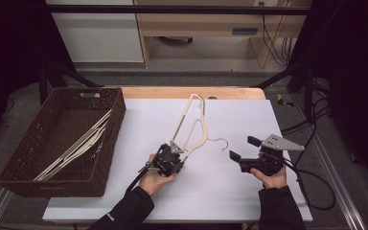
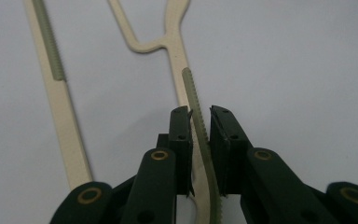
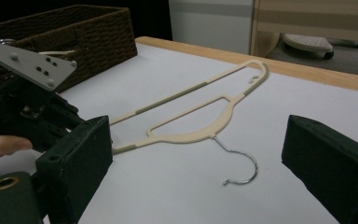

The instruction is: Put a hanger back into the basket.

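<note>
A cream plastic hanger (image 1: 191, 125) with a metal hook (image 1: 220, 142) lies flat on the white board (image 1: 230, 191). My left gripper (image 1: 181, 152) is at the hanger's near end. In the left gripper view its jaws (image 2: 200, 116) are shut on one arm of the hanger (image 2: 186, 60), right at the green ribbed strip. My right gripper (image 1: 243, 148) is held just right of the hook, wide open and holding nothing. The right gripper view looks between its spread jaws (image 3: 196, 154) at the hanger (image 3: 200, 135), the hook (image 3: 242, 168) and the left gripper (image 3: 37, 107).
A brown woven basket (image 1: 120, 110) stands at the left of the table with several cream hangers (image 1: 76, 146) lying in it. The table's wooden far edge (image 1: 187, 92) runs behind the board. Cables trail off the right side.
</note>
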Action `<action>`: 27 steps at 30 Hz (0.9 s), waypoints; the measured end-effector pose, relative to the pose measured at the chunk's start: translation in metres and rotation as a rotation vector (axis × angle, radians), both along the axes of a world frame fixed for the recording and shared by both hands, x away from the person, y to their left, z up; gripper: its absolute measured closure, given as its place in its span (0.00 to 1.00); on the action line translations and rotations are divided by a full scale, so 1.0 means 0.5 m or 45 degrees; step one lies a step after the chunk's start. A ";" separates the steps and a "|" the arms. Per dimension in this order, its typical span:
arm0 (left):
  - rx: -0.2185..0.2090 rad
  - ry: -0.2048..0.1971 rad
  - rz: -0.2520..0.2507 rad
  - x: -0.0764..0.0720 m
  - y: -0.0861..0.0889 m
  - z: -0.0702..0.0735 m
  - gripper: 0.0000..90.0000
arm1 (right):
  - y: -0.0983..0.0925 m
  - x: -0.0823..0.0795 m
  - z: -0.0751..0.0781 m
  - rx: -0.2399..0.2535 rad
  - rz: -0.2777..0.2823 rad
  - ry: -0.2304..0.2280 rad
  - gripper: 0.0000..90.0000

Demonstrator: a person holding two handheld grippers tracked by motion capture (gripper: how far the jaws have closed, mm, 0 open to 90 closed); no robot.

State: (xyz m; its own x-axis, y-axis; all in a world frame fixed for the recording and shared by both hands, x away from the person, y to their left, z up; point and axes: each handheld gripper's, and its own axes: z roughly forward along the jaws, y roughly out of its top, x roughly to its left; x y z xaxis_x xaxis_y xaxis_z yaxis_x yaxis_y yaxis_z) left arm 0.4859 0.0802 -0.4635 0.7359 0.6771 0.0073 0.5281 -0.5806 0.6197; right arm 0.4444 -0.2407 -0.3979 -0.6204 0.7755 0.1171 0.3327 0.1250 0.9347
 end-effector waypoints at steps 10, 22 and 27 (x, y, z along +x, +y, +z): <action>-0.025 0.013 -0.021 0.001 0.031 -0.002 0.88 | 0.034 0.050 -0.040 -0.084 0.035 0.056 0.16; -0.015 -0.004 -0.067 0.001 0.037 -0.006 0.87 | 0.082 0.158 -0.087 -0.122 0.059 0.117 0.29; -0.006 -0.001 -0.070 0.001 0.038 -0.006 0.87 | 0.099 0.196 -0.126 -0.176 0.045 0.184 0.39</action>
State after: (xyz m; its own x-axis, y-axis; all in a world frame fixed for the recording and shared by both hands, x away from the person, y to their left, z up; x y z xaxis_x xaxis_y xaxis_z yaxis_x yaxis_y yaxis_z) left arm 0.4863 0.0989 -0.4665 0.7719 0.6357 0.0047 0.4950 -0.6056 0.6231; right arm 0.5423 -0.1912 -0.4610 -0.6319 0.7685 0.1007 0.4553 0.2629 0.8506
